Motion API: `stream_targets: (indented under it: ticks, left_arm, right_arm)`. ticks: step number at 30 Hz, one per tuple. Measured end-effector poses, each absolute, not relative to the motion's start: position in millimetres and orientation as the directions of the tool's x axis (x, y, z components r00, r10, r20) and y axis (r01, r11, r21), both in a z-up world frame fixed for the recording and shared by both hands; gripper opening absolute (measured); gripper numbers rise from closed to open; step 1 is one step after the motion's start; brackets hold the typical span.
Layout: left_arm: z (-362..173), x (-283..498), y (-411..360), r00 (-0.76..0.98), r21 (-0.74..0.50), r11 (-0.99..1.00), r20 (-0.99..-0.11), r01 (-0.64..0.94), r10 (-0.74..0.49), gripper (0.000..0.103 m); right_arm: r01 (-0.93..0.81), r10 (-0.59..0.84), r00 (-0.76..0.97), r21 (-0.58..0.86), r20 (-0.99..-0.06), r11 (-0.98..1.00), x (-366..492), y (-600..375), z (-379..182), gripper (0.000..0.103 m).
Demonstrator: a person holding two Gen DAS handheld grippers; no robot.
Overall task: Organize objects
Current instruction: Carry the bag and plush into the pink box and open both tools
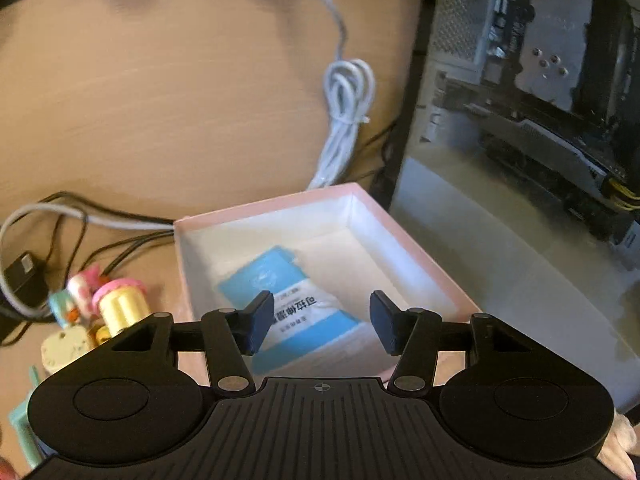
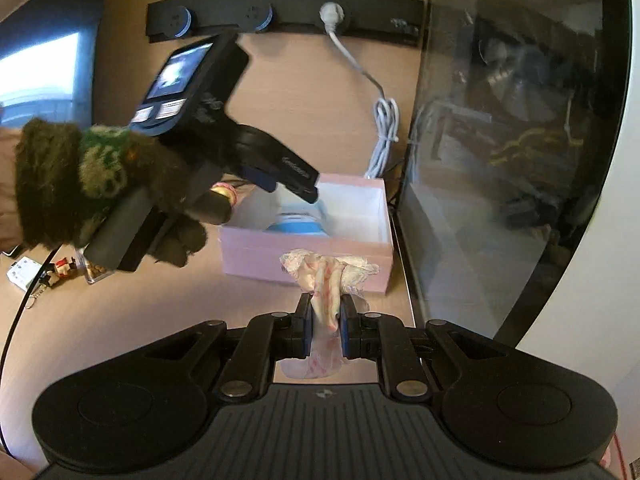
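A pink box (image 1: 424, 268) with a white inside stands open on the wooden desk. A blue and white packet (image 1: 288, 304) lies in it. My left gripper (image 1: 320, 324) is open and empty, just above the box's near part. In the right wrist view the left gripper (image 2: 298, 182) hangs over the pink box (image 2: 256, 252), held by a furry-sleeved hand. My right gripper (image 2: 326, 318) is shut on a cream and pink lace cloth (image 2: 328, 276), a little in front of the box.
A computer case (image 1: 540, 100) with a glass side stands right of the box. A bundled white cable (image 1: 344, 120) lies behind it. Small toy figures (image 1: 100, 308) and black wires (image 1: 60, 220) sit left of the box. A power strip (image 2: 288, 20) is at the back.
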State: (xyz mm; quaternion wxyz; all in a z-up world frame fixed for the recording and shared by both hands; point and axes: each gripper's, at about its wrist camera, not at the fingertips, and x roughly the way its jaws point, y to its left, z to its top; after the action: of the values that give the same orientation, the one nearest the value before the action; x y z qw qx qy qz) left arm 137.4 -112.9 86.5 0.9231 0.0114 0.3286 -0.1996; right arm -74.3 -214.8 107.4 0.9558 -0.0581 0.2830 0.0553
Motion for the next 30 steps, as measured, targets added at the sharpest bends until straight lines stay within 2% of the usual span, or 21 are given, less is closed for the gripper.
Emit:
stream_targets:
  ticks: [5,9,11,12,13,14,15,19,21,26,30]
  left_arm:
    - [94.8,105.2,-63.7,0.732,-0.233,0.924,-0.564,0.304,-0.382,0.058]
    - [92.4,71.9,-37.8,0.739,-0.237,0.936,-0.575,0.259,-0.35,0.058]
    - [86.8,53.5,-23.6,0.746,-0.203,0.95,-0.589,0.235,-0.311,0.058]
    - [85.5,45.7,-15.5,0.753,-0.178,0.959,-0.595,0.219,-0.282,0.058]
    - [83.6,40.8,-8.2,0.757,-0.156,0.967,-0.603,0.199,-0.253,0.058]
    - [81.3,37.0,2.7,0.758,-0.141,0.975,-0.614,0.17,-0.221,0.058]
    - [80.5,34.2,12.9,0.758,-0.141,0.98,-0.621,0.144,-0.2,0.058]
    - [81.0,42.7,48.0,0.768,-0.191,0.981,-0.624,0.028,-0.143,0.058]
    - [85.5,58.4,53.3,0.776,-0.191,0.981,-0.614,0.035,-0.147,0.058]
    - [96.2,130.4,48.8,0.814,-0.13,0.991,-0.571,0.043,-0.11,0.058]
    - [86.7,192.3,34.3,0.805,-0.033,0.992,-0.581,0.12,-0.117,0.058]
  right_arm:
    - [-0.147,0.086,0.834,-0.069,-0.545,0.987,-45.7,-209.0,107.9,0.013]
    - [-0.117,0.053,0.873,-0.103,-0.485,0.988,8.3,-197.0,118.4,0.013]
    - [-0.093,0.036,0.88,-0.097,-0.474,0.991,45.5,-192.4,120.0,0.015]
    - [-0.081,0.024,0.88,-0.101,-0.474,0.992,66.0,-190.1,118.2,0.028]
    - [-0.065,0.004,0.874,-0.11,-0.485,0.992,82.2,-187.9,115.7,0.054]
    - [-0.045,-0.017,0.866,-0.111,-0.499,0.993,97.5,-189.4,112.8,0.066]
    - [-0.03,-0.027,0.86,-0.105,-0.509,0.994,105.9,-189.8,109.8,0.073]
    - [-0.055,0.02,0.842,-0.048,-0.539,0.997,105.6,-186.2,104.4,0.075]
    - [-0.088,0.048,0.843,-0.05,-0.536,0.995,95.4,-179.3,103.5,0.078]
    - [-0.174,0.105,0.85,-0.087,-0.516,0.981,52.6,-168.5,103.6,0.083]
    - [-0.185,0.103,0.839,-0.103,-0.534,0.977,24.5,-167.4,101.8,0.084]
